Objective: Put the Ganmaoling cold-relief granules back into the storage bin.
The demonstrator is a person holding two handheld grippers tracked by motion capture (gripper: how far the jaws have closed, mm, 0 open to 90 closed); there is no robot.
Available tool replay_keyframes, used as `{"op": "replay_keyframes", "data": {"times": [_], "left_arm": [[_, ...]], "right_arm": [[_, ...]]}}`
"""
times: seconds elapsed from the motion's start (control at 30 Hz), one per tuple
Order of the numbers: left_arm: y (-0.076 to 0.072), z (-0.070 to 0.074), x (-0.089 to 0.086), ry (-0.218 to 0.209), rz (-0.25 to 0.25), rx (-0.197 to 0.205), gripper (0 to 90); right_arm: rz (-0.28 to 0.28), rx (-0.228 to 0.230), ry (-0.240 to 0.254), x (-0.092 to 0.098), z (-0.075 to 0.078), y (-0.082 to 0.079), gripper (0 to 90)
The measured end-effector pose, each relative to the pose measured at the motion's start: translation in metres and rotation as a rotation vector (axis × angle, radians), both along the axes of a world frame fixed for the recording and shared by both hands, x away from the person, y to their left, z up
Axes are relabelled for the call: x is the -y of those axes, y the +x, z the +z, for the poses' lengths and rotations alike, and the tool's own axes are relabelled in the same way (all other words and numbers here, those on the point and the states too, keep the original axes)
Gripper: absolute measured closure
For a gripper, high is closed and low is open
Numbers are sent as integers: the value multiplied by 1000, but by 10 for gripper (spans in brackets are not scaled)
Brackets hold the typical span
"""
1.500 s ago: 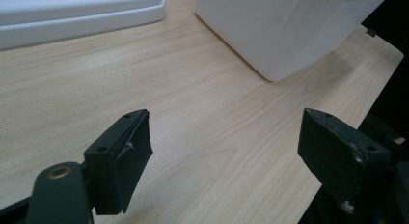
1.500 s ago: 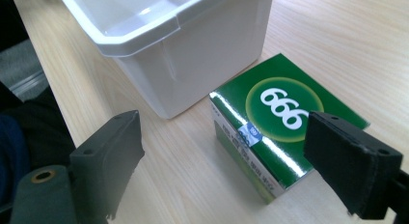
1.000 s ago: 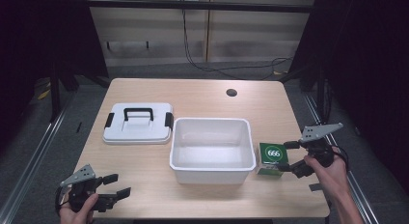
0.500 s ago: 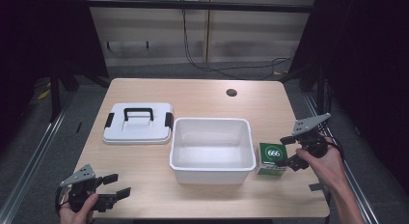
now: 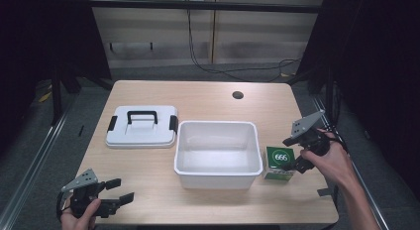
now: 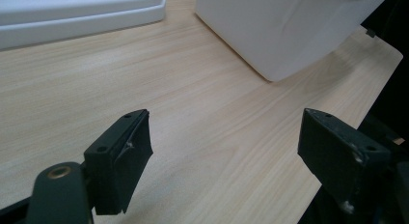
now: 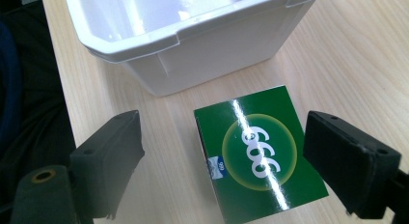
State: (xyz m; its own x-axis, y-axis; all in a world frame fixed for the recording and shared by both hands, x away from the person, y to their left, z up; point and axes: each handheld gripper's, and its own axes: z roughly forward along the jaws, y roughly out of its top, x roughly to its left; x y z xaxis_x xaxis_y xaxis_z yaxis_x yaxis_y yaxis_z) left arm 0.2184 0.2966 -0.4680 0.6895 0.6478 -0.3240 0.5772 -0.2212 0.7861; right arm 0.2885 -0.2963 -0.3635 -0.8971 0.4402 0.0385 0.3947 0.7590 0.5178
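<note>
**A lab recording bay, not a home**

The place looked like a lab or test bay. A plain wooden table (image 5: 208,98) with a cable hole (image 5: 237,95) stood in a dark frame of black posts (image 5: 55,86), with black curtains (image 5: 381,66) at the sides. Loose cables (image 5: 208,66) ran over a grey floor (image 5: 29,155) toward a bare panelled wall (image 5: 148,36) behind.

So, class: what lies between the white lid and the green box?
The open white bin sits between the lid and the green box, as the high view shows. It looks empty.
</note>
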Motion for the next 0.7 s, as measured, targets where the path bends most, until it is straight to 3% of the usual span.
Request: {"op": "replay_keyframes", "data": {"times": [0.13, 0.27, 0.4, 0.47, 0.57, 0.7], "left_arm": [[0, 0, 0, 0, 0, 1, 193], [0, 0, 0, 0, 3, 0, 193], [0, 0, 0, 0, 3, 0, 193], [0, 0, 0, 0, 3, -1, 193], [0, 0, 0, 1, 2, -1, 193], [0, 0, 0, 8, 2, -1, 193]], "right_arm": [[32, 2, -61, -5, -1, 6, 134], [60, -4, -92, -9, -6, 12, 127], [70, -29, -140, -11, -9, 17, 108], [81, -6, -154, -11, -11, 19, 81], [112, -31, -159, -11, -15, 23, 79], [140, -74, -202, -14, -22, 26, 78]]}}
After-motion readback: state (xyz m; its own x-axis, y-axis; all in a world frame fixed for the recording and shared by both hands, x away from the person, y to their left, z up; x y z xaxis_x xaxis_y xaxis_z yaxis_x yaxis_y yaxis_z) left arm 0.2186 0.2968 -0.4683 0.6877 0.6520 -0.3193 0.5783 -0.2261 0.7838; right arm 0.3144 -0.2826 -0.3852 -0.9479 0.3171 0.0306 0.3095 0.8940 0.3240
